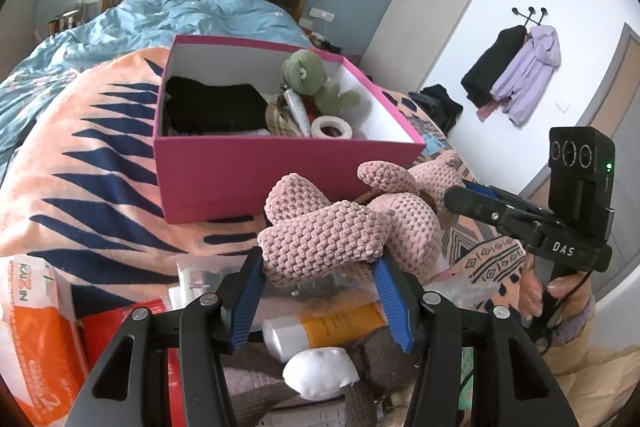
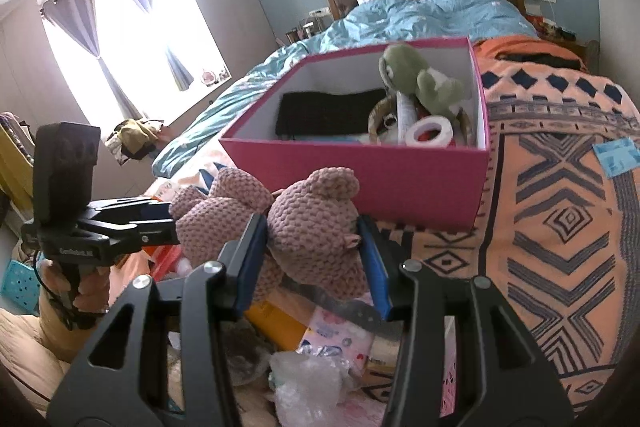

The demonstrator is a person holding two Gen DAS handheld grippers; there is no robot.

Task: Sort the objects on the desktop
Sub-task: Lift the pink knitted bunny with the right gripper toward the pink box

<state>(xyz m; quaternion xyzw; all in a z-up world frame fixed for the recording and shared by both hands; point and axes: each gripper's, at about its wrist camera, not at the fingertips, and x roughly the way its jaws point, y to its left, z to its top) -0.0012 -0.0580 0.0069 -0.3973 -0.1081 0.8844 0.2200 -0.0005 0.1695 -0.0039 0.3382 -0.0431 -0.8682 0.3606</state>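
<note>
A pink knitted plush toy (image 1: 344, 227) hangs just in front of the pink box (image 1: 256, 175), held at both ends. My left gripper (image 1: 320, 267) is shut on one limb of it. My right gripper (image 2: 314, 239) is shut on its head (image 2: 316, 227). The right gripper also shows in the left wrist view (image 1: 452, 197), and the left gripper in the right wrist view (image 2: 172, 223). The box (image 2: 380, 179) holds a green plush turtle (image 1: 316, 79), a black cloth (image 1: 216, 107), a white tape roll (image 1: 332, 127) and a white tube.
The box stands on an orange patterned blanket (image 2: 560, 187) on the bed. Below the grippers lies clutter: an orange and white bottle (image 1: 324, 327), a white pouch (image 1: 320, 373), an orange tissue pack (image 1: 36, 331), crumpled plastic (image 2: 312, 371). Clothes hang on wall hooks (image 1: 516, 71).
</note>
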